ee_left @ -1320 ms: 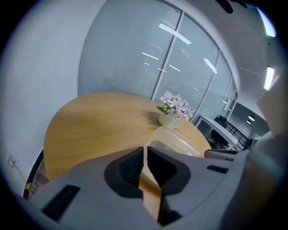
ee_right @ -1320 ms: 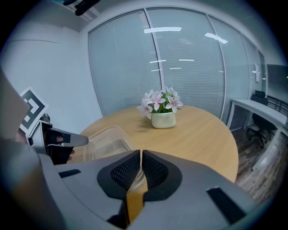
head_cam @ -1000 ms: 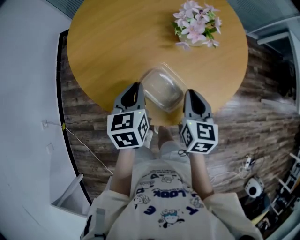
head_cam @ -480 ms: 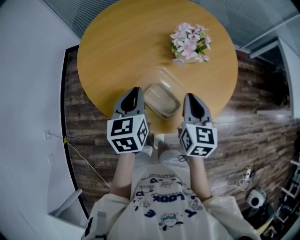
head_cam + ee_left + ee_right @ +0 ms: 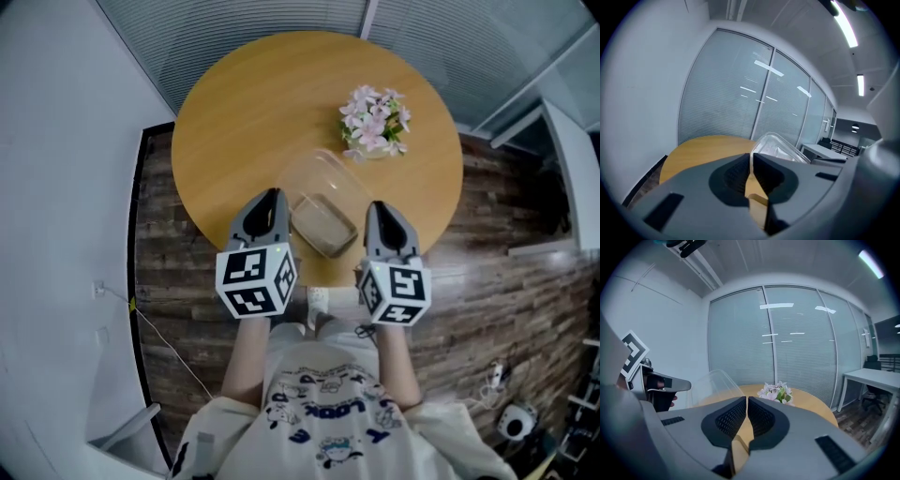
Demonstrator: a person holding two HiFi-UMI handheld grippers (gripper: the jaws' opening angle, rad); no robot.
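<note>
Clear plastic container is held between both grippers over the near edge of the round table, long axis running away from the person and slightly rightward. The left gripper is pinched on its left rim and the right gripper on its right rim — both equally near, with the flower pot well beyond.

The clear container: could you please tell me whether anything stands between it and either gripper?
Nothing visible does. The left gripper and the right gripper are each closed on the rim of the clear container. The flower pot stands apart on the table.
</note>
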